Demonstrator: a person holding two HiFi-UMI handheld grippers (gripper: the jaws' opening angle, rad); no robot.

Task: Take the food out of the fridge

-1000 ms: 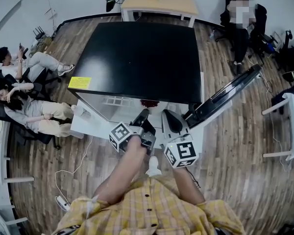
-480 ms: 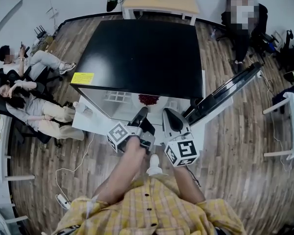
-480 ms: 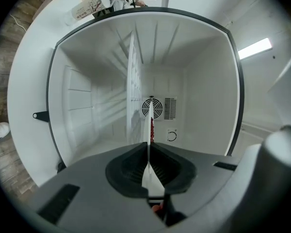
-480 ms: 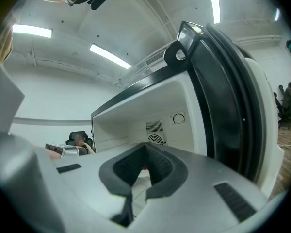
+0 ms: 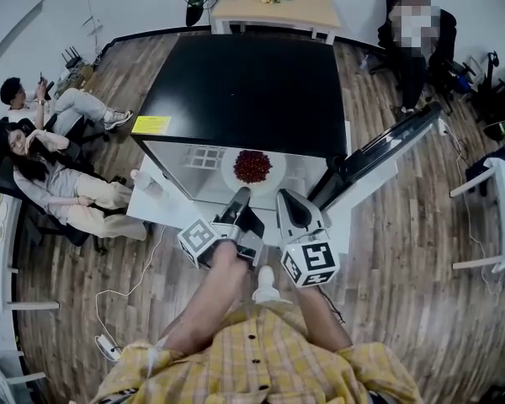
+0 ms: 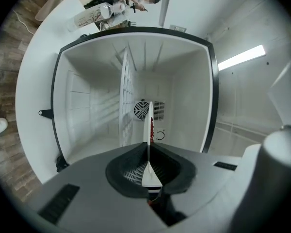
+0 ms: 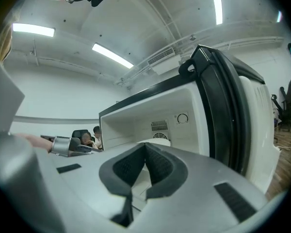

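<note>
The mini fridge (image 5: 244, 91) has a black top, and its door (image 5: 379, 162) swings open to the right. A white plate (image 5: 272, 175) of red food (image 5: 252, 166) juts out of the fridge's open front. My left gripper (image 5: 240, 197) is shut on the plate's near rim. In the left gripper view the plate (image 6: 149, 125) stands edge-on between the pads of the left gripper (image 6: 149, 147), with the white fridge interior (image 6: 87, 106) behind. My right gripper (image 5: 288, 202) hovers just right of the plate, shut on nothing. The right gripper (image 7: 145, 147) faces the open fridge beside the door (image 7: 223, 106).
Two people (image 5: 42, 167) sit in chairs at the left. A wooden table (image 5: 273, 2) stands behind the fridge, and another person (image 5: 417, 32) is at the back right. A cable (image 5: 118, 297) lies on the wood floor at lower left. My shoe (image 5: 263, 289) is below the grippers.
The plate of red food has come out of the fridge toward me, held by the left gripper. More of the food shows now. The right gripper shifted slightly.
</note>
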